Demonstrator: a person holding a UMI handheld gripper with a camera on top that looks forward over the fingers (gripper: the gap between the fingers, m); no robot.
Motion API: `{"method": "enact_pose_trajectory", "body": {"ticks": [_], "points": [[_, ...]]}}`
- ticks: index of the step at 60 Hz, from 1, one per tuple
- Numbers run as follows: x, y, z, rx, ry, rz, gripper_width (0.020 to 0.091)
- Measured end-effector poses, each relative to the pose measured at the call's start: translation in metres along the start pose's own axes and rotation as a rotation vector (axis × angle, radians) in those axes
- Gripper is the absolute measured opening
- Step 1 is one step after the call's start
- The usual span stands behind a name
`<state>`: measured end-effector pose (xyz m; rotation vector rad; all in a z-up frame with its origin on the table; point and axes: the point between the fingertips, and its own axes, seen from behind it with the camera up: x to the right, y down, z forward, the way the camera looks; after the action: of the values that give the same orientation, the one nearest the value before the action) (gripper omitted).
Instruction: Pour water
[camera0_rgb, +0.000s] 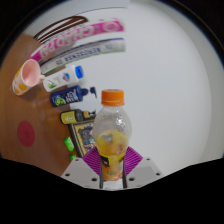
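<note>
1. Gripping at the bottom centre of the frame, the gripper (110, 166) has both purple pads (96, 162) pressed against a bottle (111, 140), jaws closed on its lower body.
2. That bottle stands upright, orange cap (112, 97) on, yellowish liquid inside.
3. Farther off at left centre lie small packaged items (68, 97), labels unreadable.
4. An orange cup (27, 77) sits at the upper left.

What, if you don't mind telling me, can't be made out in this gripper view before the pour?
- Bottle: its base is hidden behind the gripper, so its footing is unseen.
- Whether both pads press the bottle: too small to tell.
- Small packets beyond the bottle: labels too small to read.
- Cup by the packets: tilted away, contents unseen.
</note>
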<state>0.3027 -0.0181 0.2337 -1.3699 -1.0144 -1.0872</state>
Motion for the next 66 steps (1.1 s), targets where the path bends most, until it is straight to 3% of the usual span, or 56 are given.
{"method": "enact_pose_trajectory", "body": {"ticks": [7,17,34,40,55,66], "points": [[-0.029,-0.074,0.005,0.059,0.005,-0.250,0.0251],[-0.085,-0.127,0.015,0.117,0.004,-0.595,0.0250],[-0.123,-0.130,0.028,0.058,-0.045,-0.786,0.0255],[-0.112,-0.134,0.025,0.091,-0.042,-0.682,0.0255],[-0.073,-0.113,0.013,0.089,-0.196,0.063,0.0254],[-0.084,-0.089,0.001,0.041,-0.388,0.738,0.0253]]}}
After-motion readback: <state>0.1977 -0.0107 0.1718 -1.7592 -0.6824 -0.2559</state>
